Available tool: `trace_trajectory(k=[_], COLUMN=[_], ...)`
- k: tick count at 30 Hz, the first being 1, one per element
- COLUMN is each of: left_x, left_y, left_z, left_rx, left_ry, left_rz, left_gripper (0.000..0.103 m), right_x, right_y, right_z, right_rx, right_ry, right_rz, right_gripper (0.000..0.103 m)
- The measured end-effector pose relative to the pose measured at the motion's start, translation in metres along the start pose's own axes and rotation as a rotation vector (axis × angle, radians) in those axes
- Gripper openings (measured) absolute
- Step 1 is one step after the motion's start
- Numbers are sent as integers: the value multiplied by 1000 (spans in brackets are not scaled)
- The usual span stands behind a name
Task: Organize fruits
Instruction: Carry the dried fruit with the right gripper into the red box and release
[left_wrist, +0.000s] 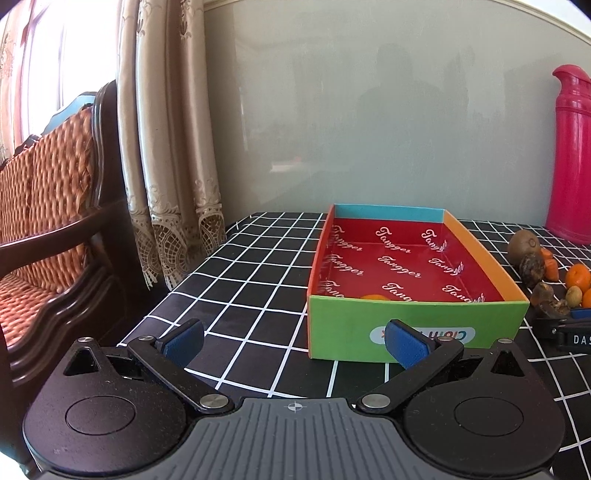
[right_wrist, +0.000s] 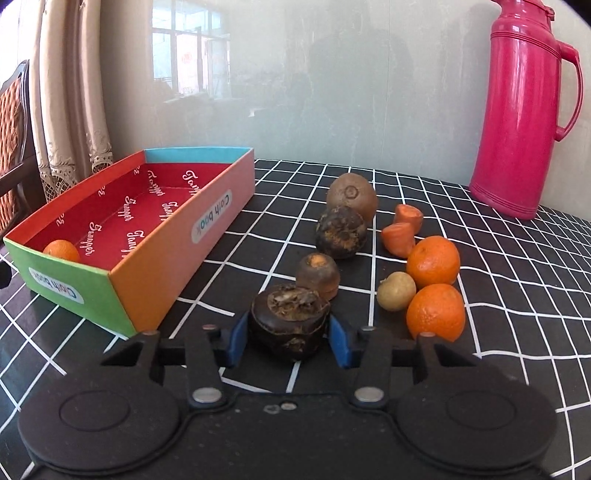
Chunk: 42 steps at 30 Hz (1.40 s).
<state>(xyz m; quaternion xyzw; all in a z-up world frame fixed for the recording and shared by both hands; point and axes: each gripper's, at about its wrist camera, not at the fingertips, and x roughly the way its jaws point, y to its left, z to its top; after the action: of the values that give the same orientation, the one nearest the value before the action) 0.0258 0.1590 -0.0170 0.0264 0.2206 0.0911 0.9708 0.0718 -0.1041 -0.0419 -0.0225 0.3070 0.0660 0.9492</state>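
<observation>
right gripper closed onto the dark shrivelled fruit, pads touching both sides, fruit on the cloth beside the box; probably for lifting in beside the orange. left gripper wide open, empty, near the box front.

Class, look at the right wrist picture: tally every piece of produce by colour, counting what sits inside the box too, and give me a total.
Orange mandarins: 3
Orange carrot pieces: 2
Dark brown fruits: 3
Light brown kiwi: 1
Yellowish small fruit: 1
Total: 10
</observation>
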Motion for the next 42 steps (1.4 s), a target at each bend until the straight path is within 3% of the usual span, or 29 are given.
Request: trace_trajectory(k=[10,22,35,42], left_x=[-1,-3,0,1], left_y=[-3,2,16,27], left_z=[0,-5,-8,-11], left_rx=[0,3,-13,-26], left_ry=[-1,4,17,27], left_rz=[-4,9,28,48], left_gripper=[103,103,103,103], right_x=[-13,-42,-48,-37], right_y=[-2,11,53,78], right_z=[5,21,28,31], right_rx=[-2,0,-36,-51], right_ry=[-13,-95,-193,-189], right_rz=[-5,16,90,120], right_gripper=[45,45,45,45])
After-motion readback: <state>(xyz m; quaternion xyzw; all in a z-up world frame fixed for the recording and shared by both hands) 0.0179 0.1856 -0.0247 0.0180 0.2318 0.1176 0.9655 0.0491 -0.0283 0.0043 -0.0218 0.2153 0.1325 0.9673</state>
